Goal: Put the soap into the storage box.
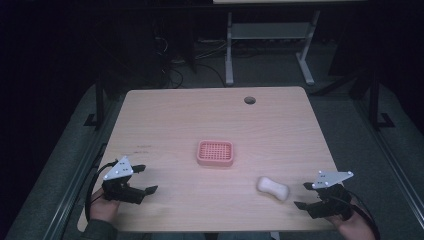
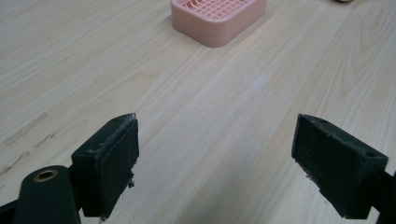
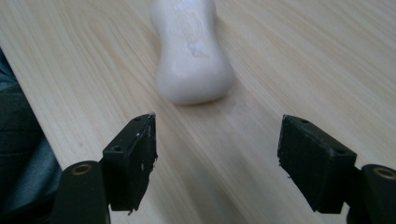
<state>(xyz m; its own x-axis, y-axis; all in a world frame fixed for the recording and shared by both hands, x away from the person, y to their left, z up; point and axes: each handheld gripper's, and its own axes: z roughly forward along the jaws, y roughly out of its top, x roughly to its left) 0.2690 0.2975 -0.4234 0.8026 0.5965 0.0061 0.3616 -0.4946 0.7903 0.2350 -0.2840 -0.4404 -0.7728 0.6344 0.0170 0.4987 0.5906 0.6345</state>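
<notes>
The soap bar [image 1: 273, 188] lies on the wooden table [image 1: 165, 115], toward your near right, and nothing touches it. It is a white, waisted bar, and in the high view its long axis runs on a slant, from upper left to lower right. The pink soap dish [image 1: 215, 153] sits near the table's middle, well apart from the bar, up and to the left of it.

Your right gripper [image 1: 304, 194] is the nearer of the 2 tools by far: it rests just to the right of the bar. In the right gripper view the soap bar [image 3: 192, 56] lies straight ahead, beyond the tips, with its length running almost in line with the jaws. Those jaws stand spread and hold nothing. A straight push forward would probably bring them either side of the bar's narrow width, which looks like a fair fit.

Your left gripper [image 1: 145, 179] sits at the near left, far from the bar, jaws spread wide and holding nothing.

Mind the near edge: the bar is close to it, so keep any nudge away from you. Bare wood lies between bar and dish.
</notes>
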